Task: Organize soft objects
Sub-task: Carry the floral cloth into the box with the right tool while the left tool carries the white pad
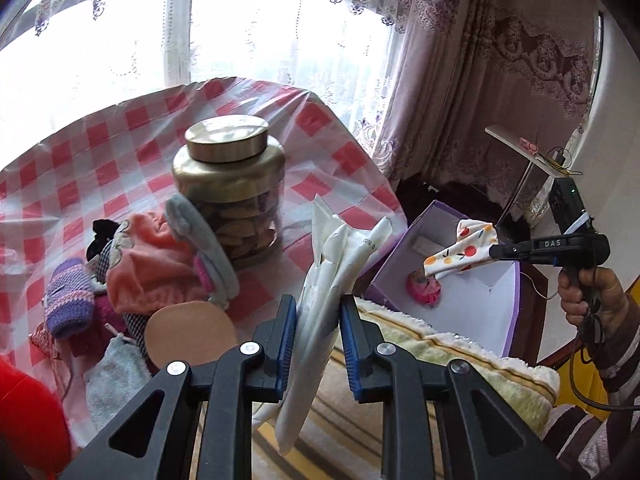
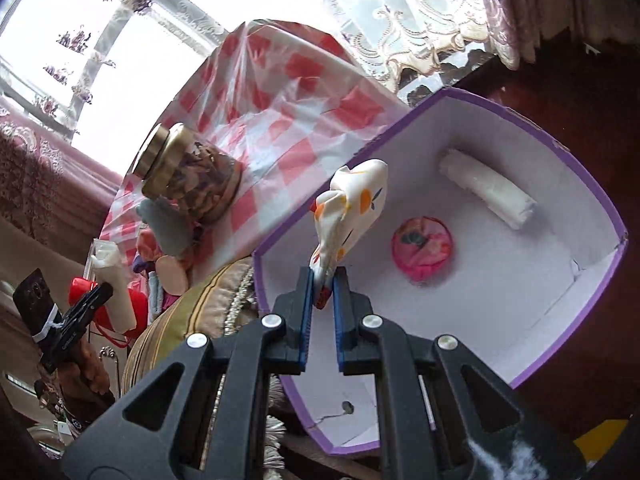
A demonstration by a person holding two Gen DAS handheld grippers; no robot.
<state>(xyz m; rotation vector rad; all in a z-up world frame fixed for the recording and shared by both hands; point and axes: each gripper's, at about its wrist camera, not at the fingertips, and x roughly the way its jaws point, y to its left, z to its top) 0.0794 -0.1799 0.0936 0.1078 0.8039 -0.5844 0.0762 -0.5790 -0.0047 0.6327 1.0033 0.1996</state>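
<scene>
Checked tablecloth (image 1: 120,152) behind, the right gripper (image 2: 323,280) clamps a fruit-print cloth (image 2: 352,200) over the purple box (image 2: 560,152) for dropping, while the left gripper (image 1: 318,312), at nine o'clock, pinches a white packet (image 1: 340,264).

The purple box (image 2: 592,264) lies open-topped, its floor bare toward six o'clock. A pink pouch (image 2: 422,249) sits mid-floor; a white roll (image 2: 486,188) blocks one o'clock.

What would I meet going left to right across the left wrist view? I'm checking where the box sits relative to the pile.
Purple knitted item → pink fuzzy garment → gold-lidded jar → white packet in the left gripper → purple box → right gripper holding the fruit-print cloth.
</scene>
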